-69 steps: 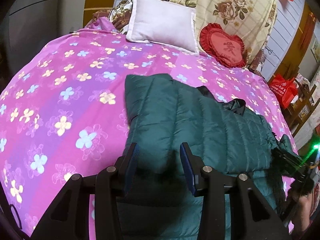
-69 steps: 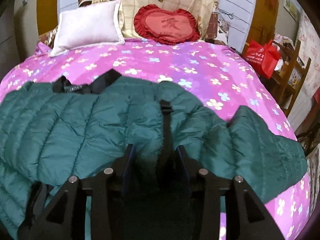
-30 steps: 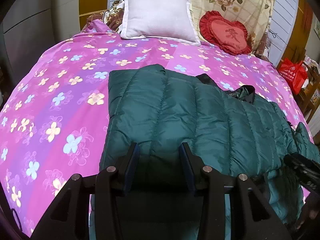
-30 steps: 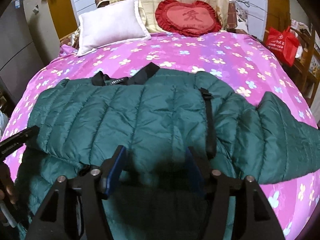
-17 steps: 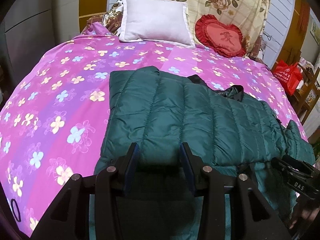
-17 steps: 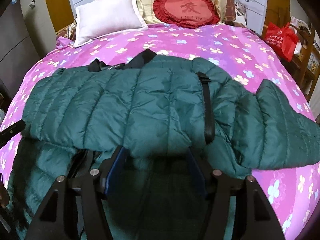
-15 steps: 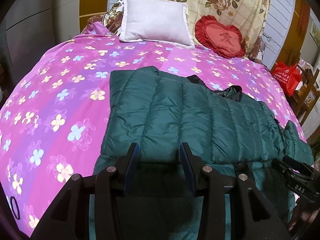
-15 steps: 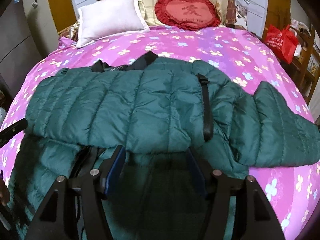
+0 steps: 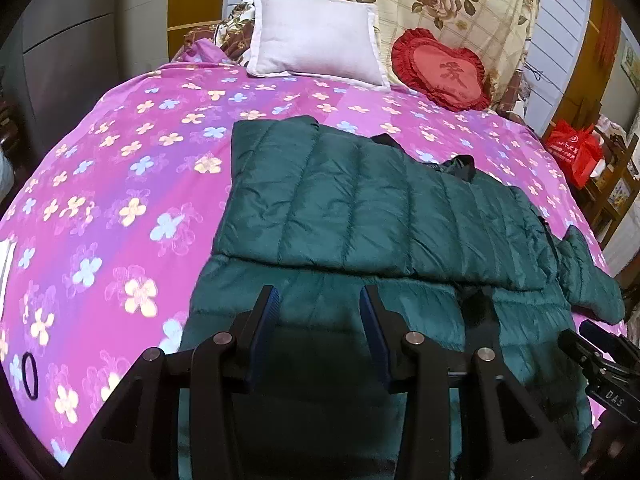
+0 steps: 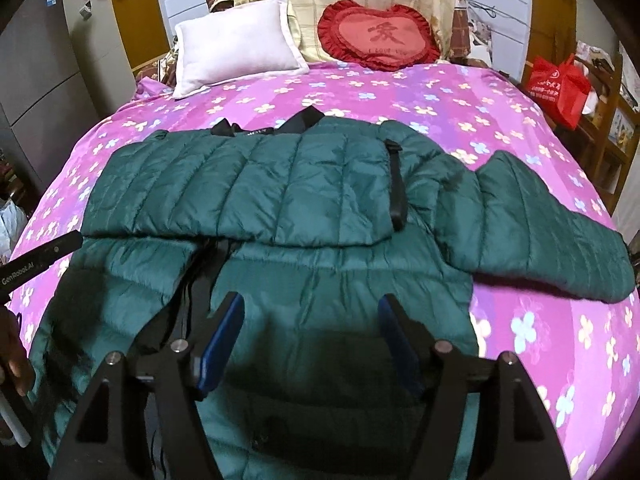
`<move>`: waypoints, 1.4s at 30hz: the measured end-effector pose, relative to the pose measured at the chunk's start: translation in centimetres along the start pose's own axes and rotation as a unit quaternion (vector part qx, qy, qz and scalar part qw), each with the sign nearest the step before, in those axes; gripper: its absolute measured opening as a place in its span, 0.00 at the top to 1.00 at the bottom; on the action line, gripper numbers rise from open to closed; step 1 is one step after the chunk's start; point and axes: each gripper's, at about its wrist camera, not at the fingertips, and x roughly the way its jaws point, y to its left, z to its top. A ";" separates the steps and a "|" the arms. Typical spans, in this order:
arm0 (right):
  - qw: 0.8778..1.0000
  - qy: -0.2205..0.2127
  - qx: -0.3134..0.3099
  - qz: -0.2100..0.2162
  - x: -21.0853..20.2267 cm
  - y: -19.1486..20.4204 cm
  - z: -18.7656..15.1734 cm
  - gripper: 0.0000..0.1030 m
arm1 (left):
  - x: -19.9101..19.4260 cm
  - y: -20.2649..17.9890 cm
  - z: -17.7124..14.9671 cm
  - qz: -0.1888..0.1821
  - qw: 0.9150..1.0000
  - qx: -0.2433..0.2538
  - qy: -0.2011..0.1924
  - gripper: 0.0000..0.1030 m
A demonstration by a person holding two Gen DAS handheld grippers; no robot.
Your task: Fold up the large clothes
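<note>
jacket (image 10: 256, 184): a dark green quilted garment is laid across the near half of the bed, its upper part folded down over the lower part so that a straight fold edge runs side to side.
sleeve (image 10: 536, 232): one sleeve is stretched out towards the bed's right edge, flat on the cover.
collar (image 10: 264, 126): black lining and a small label are seen at the far edge of the fold, towards the pillows.
black strap (image 10: 396, 184): a dark strip is seen lying over the right part of the folded layer.
bed (image 9: 120, 168): covered by a pink and purple flowered spread; the jacket is kept on the near, right-hand part in the left wrist view.
left gripper (image 9: 320, 320): held above the lower layer of the jacket near the bed's near edge; its fingers are parted and nothing is pinched between them.
right gripper (image 10: 308, 332): held over the lower layer, just short of the fold edge; its fingers have just been opened wider, stand well apart, and the fabric is seen below them, not clamped.
white pillow (image 10: 236, 48): propped at the head edge, left side.
red heart cushion (image 10: 380, 38): set beside the pillow at the head edge.
red bag (image 10: 558, 84): seen off the bed's right side, on wooden furniture.
</note>
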 end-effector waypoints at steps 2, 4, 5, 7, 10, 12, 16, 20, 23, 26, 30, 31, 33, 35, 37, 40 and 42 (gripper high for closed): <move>1.000 0.002 0.002 -0.002 -0.3 -0.3 -0.3 0.29 | -0.4 -0.4 -0.4 0.002 1.000 0.001 -0.003 0.69; 1.000 0.000 0.007 -0.004 -0.6 -0.7 -0.7 0.29 | -0.9 -0.9 -0.7 0.001 1.000 0.006 -0.005 0.69; 1.000 -0.001 0.010 -0.004 -0.8 -0.9 -0.9 0.29 | -1.1 -1.2 -0.9 0.001 1.000 0.009 -0.006 0.69; 1.000 -0.002 0.015 -0.005 -1.1 -1.3 -1.2 0.29 | -1.4 -1.7 -1.1 0.000 1.000 0.013 -0.005 0.69; 1.000 -0.005 0.021 -0.006 -1.5 -1.8 -1.6 0.28 | -2.0 -2.6 -1.7 -0.006 1.000 0.014 -0.002 0.69; 1.000 -0.007 0.026 -0.007 -1.7 -2.2 -1.9 0.28 | -2.3 -3.1 -2.2 -0.009 1.000 0.016 -0.004 0.69; 0.999 -0.009 0.033 -0.015 -2.0 -3.3 -2.6 0.26 | -2.8 -4.3 -3.3 -0.010 1.000 0.030 -0.004 0.69; 0.999 -0.008 0.046 -0.021 -2.1 -4.7 -3.3 0.25 | -2.9 -5.3 -4.6 -0.024 0.999 0.034 0.002 0.69; 0.998 -0.009 0.059 -0.024 -2.0 -6.0 -3.6 0.25 | -2.8 -6.1 -5.3 -0.040 0.998 0.041 0.010 0.69; 0.997 -0.012 0.069 -0.026 -2.1 -7.2 -3.8 0.25 | -2.8 -6.9 -5.8 -0.045 0.998 0.052 0.012 0.69; 0.996 -0.017 0.078 -0.033 -2.2 -8.8 -3.7 0.25 | -3.1 -7.7 -6.2 -0.057 0.997 0.053 0.010 0.69; 0.996 -0.018 0.080 -0.036 -2.2 -9.4 -3.7 0.25 | -3.1 -7.9 -6.2 -0.061 0.997 0.052 0.010 0.69; 0.995 -0.022 0.084 -0.043 -2.2 -10.4 -3.6 0.25 | -3.4 -8.2 -6.3 -0.065 0.997 0.052 0.009 0.69; 0.995 -0.027 0.085 -0.055 -2.2 -11.5 -3.5 0.25 | -3.6 -8.5 -6.4 -0.066 0.996 0.053 0.006 0.69; 0.994 -0.029 0.088 -0.066 -2.1 -12.7 -3.4 0.25 | -3.7 -8.7 -6.4 -0.067 0.996 0.052 0.004 0.69; 0.991 -0.028 0.095 -0.084 -1.8 -14.8 -3.2 0.25 | -3.7 -9.0 -6.4 -0.069 0.996 0.049 0.005 0.69; 0.990 -0.030 0.102 -0.097 -1.7 -16.1 -3.1 0.25 | -3.7 -9.2 -6.4 -0.068 0.996 0.049 0.004 0.69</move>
